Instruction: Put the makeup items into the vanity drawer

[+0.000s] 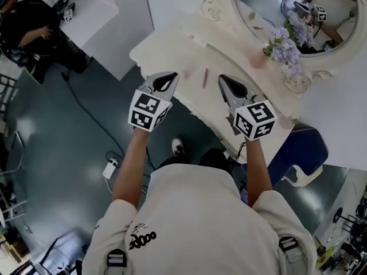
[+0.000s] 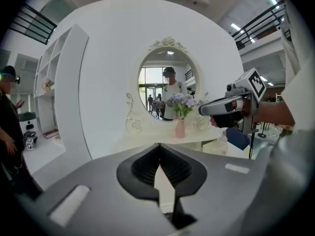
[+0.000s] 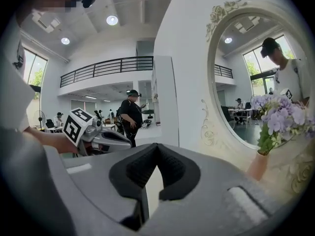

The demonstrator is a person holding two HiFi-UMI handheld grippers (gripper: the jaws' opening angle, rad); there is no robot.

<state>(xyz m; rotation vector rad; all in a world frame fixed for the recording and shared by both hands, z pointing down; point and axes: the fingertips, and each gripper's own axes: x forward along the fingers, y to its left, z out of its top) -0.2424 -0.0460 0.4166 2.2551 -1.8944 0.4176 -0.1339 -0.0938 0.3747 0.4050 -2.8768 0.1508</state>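
Note:
A slim pink makeup stick [image 1: 205, 77] lies on the cream vanity top [image 1: 172, 44], between my two grippers. My left gripper [image 1: 172, 76] is held over the vanity's front edge, just left of the stick, its jaws shut and empty. My right gripper [image 1: 222, 79] hovers just right of the stick, also shut with nothing in it. In the left gripper view the shut jaws [image 2: 158, 145] point at the oval mirror [image 2: 167, 90], and the right gripper [image 2: 224, 107] shows at the right. The right gripper view shows its own closed jaws [image 3: 156, 145] and the left gripper [image 3: 96, 135]. I see no drawer.
A pink vase [image 1: 258, 61] with purple flowers [image 1: 285, 49] stands before the mirror [image 1: 269, 4]. A blue seat [image 1: 303, 146] is under the vanity's right end. A power strip [image 1: 109, 168] and cable lie on the floor. A person [image 1: 31, 33] sits at a white table far left.

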